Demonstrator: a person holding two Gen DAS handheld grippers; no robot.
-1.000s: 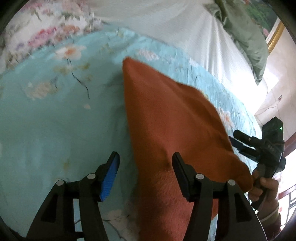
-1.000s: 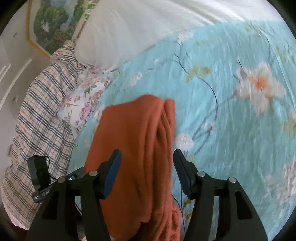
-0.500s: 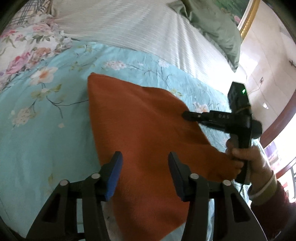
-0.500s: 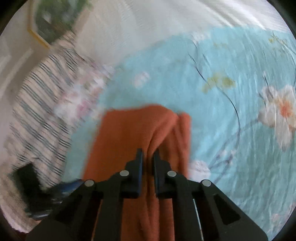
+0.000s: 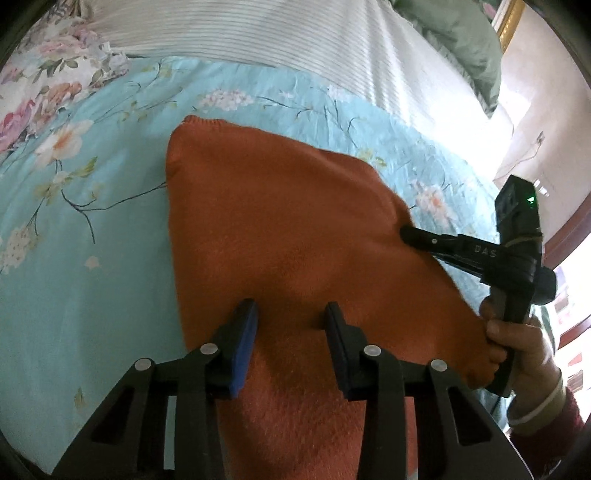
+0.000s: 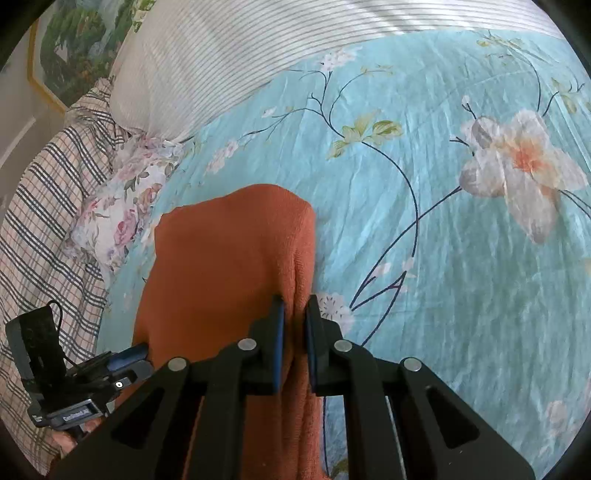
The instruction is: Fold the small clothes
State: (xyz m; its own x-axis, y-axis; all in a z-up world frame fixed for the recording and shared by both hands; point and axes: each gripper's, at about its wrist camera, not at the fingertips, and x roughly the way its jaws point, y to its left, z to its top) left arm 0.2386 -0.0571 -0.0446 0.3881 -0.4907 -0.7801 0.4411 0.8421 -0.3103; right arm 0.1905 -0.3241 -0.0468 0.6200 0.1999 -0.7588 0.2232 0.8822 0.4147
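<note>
An orange knitted garment lies on the light blue floral bedspread; it also shows in the right wrist view. My left gripper is open, its jaws over the garment's near part, nothing between them. My right gripper is shut on a raised fold at the garment's right edge. In the left wrist view the right gripper pinches that edge, held by a hand. In the right wrist view the left gripper shows at the garment's left side.
A white striped pillow and a green cushion lie at the head of the bed. A floral pillow and a checked cloth lie to the left. A framed picture hangs on the wall.
My right gripper closed on the garment's right edge fold. My left gripper moved over the garment and stayed open, its jaws now a little narrower.
</note>
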